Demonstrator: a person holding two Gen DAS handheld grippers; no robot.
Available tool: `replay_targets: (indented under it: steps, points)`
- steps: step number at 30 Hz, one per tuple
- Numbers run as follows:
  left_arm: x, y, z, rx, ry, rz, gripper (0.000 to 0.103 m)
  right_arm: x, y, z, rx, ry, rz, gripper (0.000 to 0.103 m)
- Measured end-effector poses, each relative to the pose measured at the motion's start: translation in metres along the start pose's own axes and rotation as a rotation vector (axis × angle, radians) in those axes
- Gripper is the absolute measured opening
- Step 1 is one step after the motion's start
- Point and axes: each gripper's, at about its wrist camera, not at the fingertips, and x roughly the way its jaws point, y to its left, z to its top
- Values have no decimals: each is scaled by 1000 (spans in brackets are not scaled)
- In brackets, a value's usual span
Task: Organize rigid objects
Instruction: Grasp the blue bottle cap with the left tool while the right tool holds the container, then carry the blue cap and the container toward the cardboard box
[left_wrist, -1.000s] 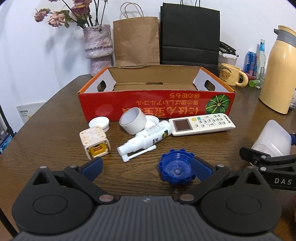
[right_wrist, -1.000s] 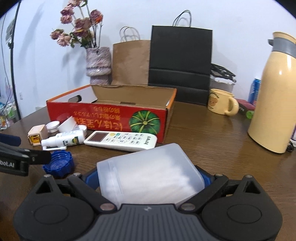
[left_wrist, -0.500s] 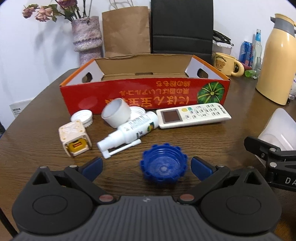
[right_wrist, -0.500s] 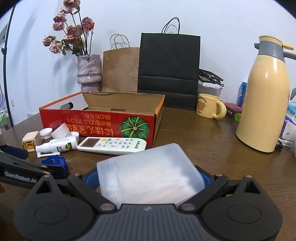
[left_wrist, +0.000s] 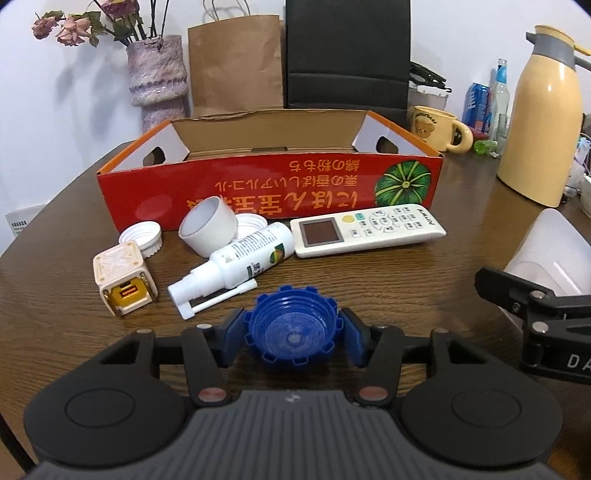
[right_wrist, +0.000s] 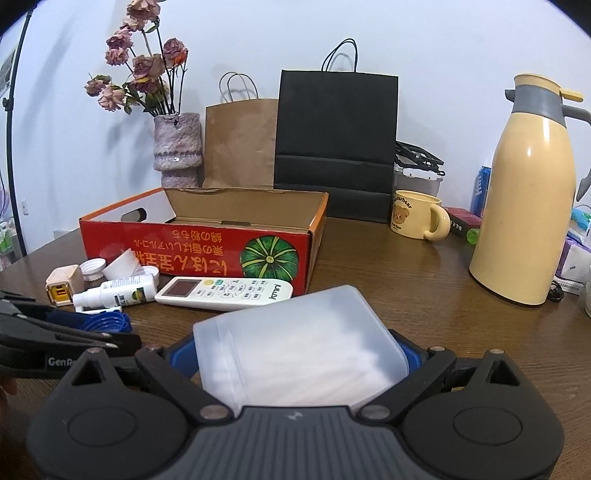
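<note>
My left gripper (left_wrist: 292, 334) is shut on a blue ridged cap (left_wrist: 291, 332) resting on the wooden table. My right gripper (right_wrist: 295, 350) is shut on a translucent white plastic box (right_wrist: 299, 347), held just above the table; it also shows in the left wrist view (left_wrist: 550, 254). The open red cardboard box (left_wrist: 269, 188) stands behind the loose items. In front of it lie a white remote (left_wrist: 369, 229), a white spray bottle (left_wrist: 240, 262), a white cup on its side (left_wrist: 208, 225), white lids (left_wrist: 144, 236) and a beige cube (left_wrist: 123, 280).
A yellow thermos (right_wrist: 524, 199) and a bear mug (right_wrist: 417, 219) stand at the right. A vase of dried flowers (right_wrist: 177, 147), a brown paper bag (right_wrist: 240, 144) and a black bag (right_wrist: 334, 144) stand behind the box.
My left gripper moved forward around the blue cap and closed on it. The right gripper keeps hold of the plastic box and has risen slightly.
</note>
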Motion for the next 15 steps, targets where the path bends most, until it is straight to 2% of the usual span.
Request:
replay_targets:
  steps: [15]
  points:
    - [-13, 9, 3, -20, -53, 12, 56, -11, 9, -2, 12, -50, -9, 98]
